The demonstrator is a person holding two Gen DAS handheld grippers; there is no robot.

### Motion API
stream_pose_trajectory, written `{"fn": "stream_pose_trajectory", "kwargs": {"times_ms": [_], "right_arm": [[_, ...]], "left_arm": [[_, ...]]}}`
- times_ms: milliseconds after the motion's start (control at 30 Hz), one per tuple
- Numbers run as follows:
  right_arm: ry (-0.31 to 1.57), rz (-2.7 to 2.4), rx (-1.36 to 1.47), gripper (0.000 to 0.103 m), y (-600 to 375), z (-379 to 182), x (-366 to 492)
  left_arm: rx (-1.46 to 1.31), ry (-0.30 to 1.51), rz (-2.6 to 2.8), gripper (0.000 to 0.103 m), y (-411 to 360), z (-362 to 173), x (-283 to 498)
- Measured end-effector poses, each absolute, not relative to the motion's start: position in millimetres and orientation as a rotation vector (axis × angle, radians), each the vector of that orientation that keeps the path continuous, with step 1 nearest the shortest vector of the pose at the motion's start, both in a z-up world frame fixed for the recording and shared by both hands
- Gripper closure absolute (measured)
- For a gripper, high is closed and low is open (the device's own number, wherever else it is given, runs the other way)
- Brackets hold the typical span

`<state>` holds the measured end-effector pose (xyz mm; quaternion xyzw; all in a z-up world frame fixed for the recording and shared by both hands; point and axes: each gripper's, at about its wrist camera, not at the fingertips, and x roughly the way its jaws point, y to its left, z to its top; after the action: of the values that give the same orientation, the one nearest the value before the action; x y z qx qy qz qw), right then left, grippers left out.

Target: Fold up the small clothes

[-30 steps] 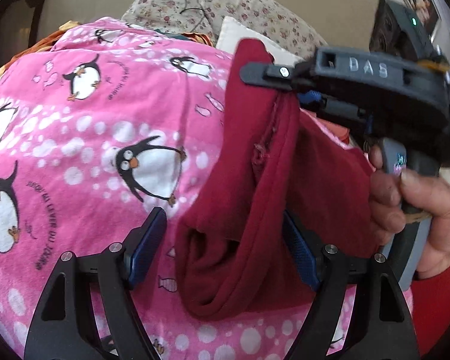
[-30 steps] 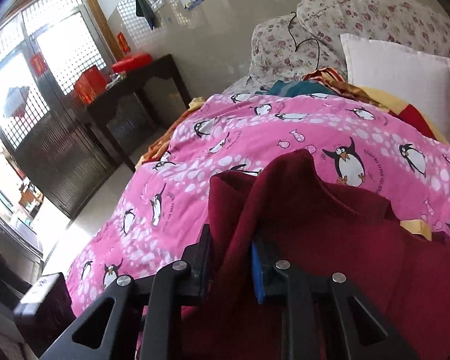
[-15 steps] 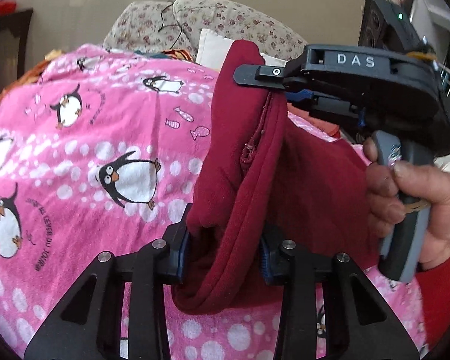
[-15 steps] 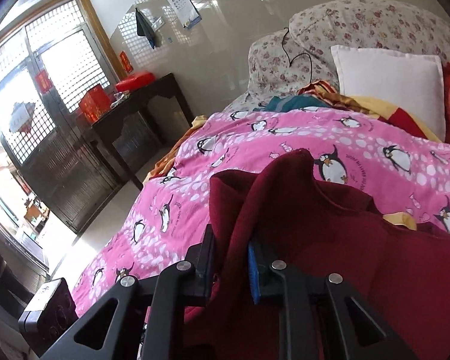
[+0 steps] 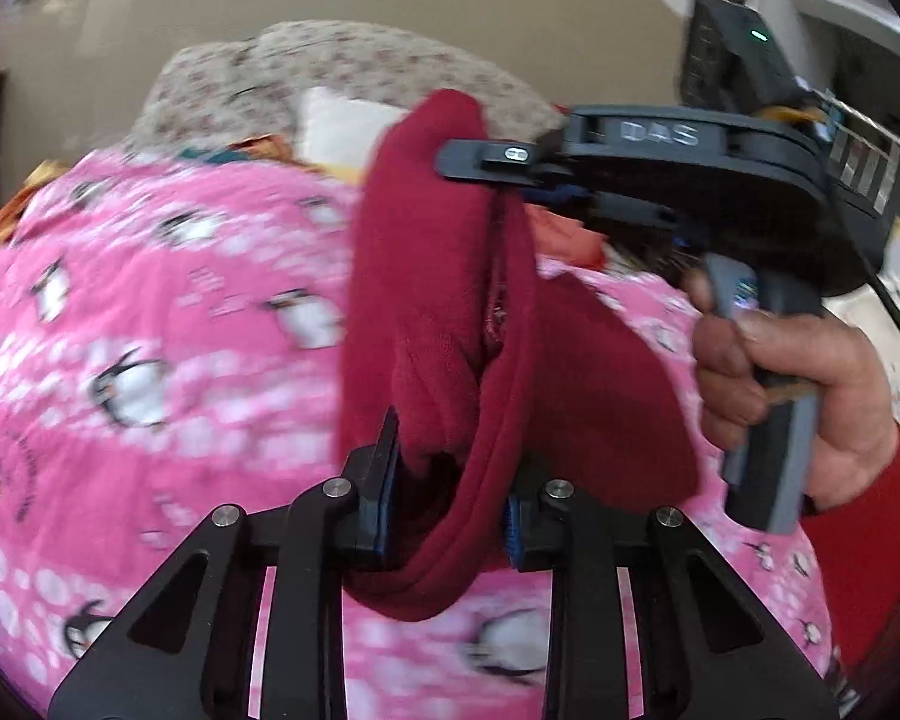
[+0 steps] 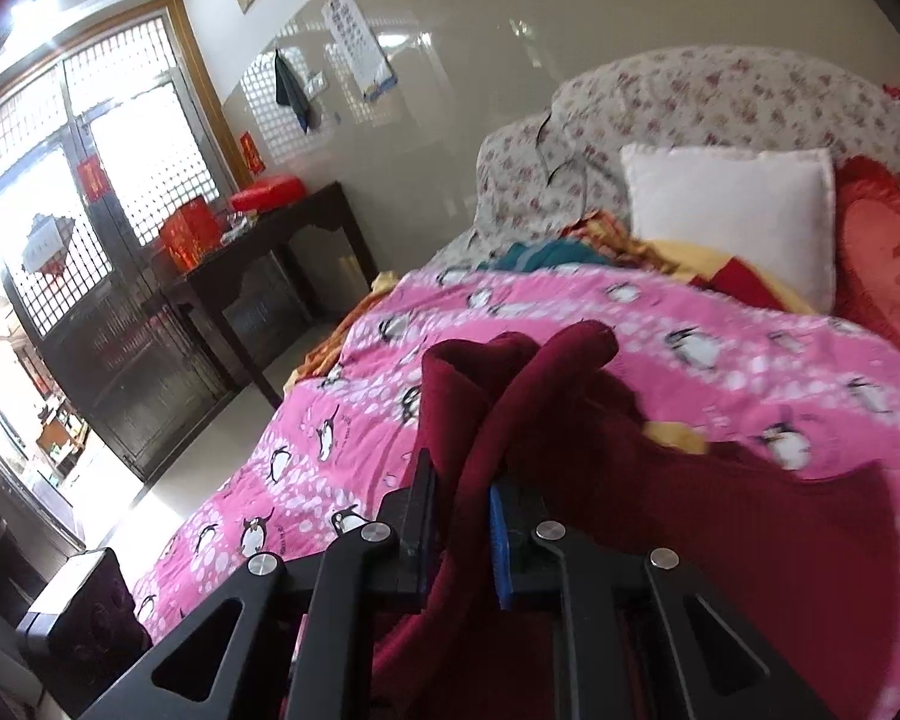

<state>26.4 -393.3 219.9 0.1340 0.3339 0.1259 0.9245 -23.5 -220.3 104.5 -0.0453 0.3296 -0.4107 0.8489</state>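
Clearly, in the left wrist view the left hand-held gripper [image 5: 450,501] is closed narrow on a dark red garment [image 5: 432,324]; a thick fold of the cloth is pressed between its two blue pads and bulges out below them. Ahead of this gripper and a little to its right, the right hand-held gripper [image 5: 486,171] comes in from the side, and its fingers pinch the upper edge of the same garment, so the cloth hangs between the two grippers above the pink penguin blanket [image 5: 150,330]. The person's right hand [image 5: 780,384] is wrapped around the grey handle. Behind the garment a white pillow [image 5: 342,126] lies against a flowered cushion [image 5: 330,60].

In the right wrist view the right hand-held gripper [image 6: 462,516] also has a narrow gap, and a band of the dark red garment [image 6: 570,420] passes between its pads. The rest of the cloth spreads to the right of this gripper and lies on the pink penguin blanket [image 6: 720,330]. Far ahead are the white pillow [image 6: 726,210] and a red heart cushion [image 6: 888,264]. To the left of this gripper a dark desk [image 6: 282,240] with red boxes stands beside the bed.
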Motion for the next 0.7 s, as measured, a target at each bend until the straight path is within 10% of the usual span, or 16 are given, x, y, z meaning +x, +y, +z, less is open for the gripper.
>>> {"fn": "stream_pose_trajectory", "kwargs": {"times_ms": [433,700], "right_arm": [[0.731,-0.008,0.408,0.089,-562,172,-42],[0.707,-0.016,0.492,0.078,-578,171,-61]], "left_arm": [[0.083,0.781,-0.975,0.077,-392,98,-70],[0.057,0.797,-1.037,0.050,-351,117,-83]]}}
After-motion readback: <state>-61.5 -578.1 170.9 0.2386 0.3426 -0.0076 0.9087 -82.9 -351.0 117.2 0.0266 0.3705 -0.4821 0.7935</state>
